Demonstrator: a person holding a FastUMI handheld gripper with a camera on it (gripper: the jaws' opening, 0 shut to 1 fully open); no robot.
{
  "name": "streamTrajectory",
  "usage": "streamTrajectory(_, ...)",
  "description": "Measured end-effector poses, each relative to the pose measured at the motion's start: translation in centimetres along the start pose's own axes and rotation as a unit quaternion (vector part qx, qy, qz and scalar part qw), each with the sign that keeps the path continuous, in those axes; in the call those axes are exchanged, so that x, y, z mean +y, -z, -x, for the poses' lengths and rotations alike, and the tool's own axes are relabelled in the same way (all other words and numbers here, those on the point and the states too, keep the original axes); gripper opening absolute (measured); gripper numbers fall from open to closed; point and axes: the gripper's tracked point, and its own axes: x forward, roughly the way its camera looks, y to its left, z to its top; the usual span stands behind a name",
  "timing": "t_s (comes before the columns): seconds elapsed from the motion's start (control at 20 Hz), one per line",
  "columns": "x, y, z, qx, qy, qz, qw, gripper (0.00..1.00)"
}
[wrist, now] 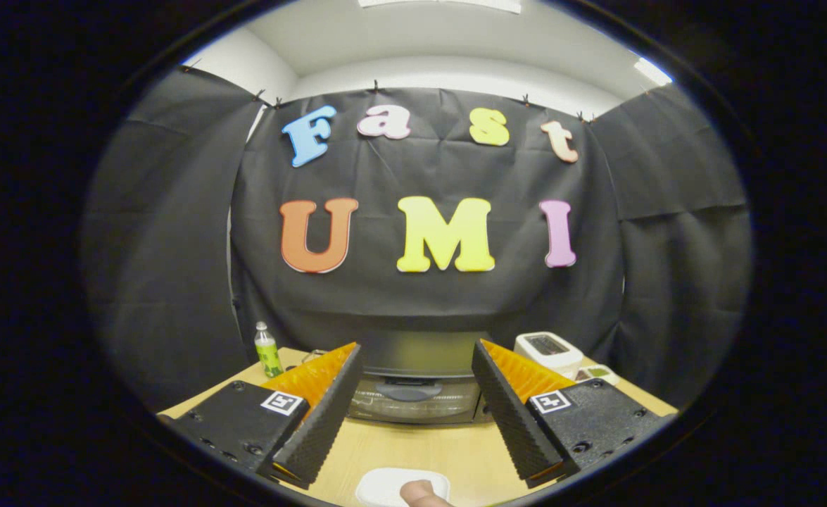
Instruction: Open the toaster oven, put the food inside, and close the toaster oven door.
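- The pale wooden surface (413, 451) carries everything and runs from under the fingers back to the black cloth wall of the booth.
- The black toaster oven (417, 380), a box with a dark top and a glass-fronted door, stands at the far side of the surface, against the cloth wall. Its door is closed, with a dark curved handle across the upper part of the glass. It sits straight ahead, seen through the gap between the two fingers and beyond their tips.
- The tool (417, 362) is spread wide and grasps nothing. Its two black ribbed fingers (322, 415), backed with orange, angle outward, each mounted on a black block that bears a small square black-and-white marker. Neither finger touches the oven.
- A white boxy appliance with a dark window on its top (548, 350) stands to the right of the oven, beyond the right finger.
- A small flat white case with greenish patches (598, 373) lies just in front of that appliance, close to the right finger's block.
- A clear plastic bottle with a green label and white cap (267, 350) stands upright to the left of the oven, beyond the left finger.
- A white rounded plate (385, 486) lies on the surface nearest the camera, below the gap between the fingers, well apart from the oven.
- The food, a light brown rounded piece (424, 494), rests on the plate's near side; only part of it shows.
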Motion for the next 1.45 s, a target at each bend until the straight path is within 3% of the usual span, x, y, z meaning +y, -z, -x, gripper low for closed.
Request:
streamTrajectory(0.2, 0.0, -5.9, 3.6, -0.029, 0.0, 0.021, 0.999, 1.0)
streamTrajectory(0.4, 0.5, -6.7, 7.4, -0.037, -0.008, 0.004, 0.999, 1.0)
streamTrajectory(0.65, -2.5, -4.0, 10.7, -0.047, 0.013, -0.034, 0.998, 1.0)
streamTrajectory(0.9, -3.4, -0.8, 11.0, -0.015, -0.016, -0.03, 0.999, 1.0)
streamTrajectory(1.25, -7.8, 1.4, 10.8, -0.002, 0.006, -0.064, 0.998, 1.0)
streamTrajectory(1.45, -7.8, 1.2, 11.2, -0.007, -0.01, -0.067, 0.998, 1.0)
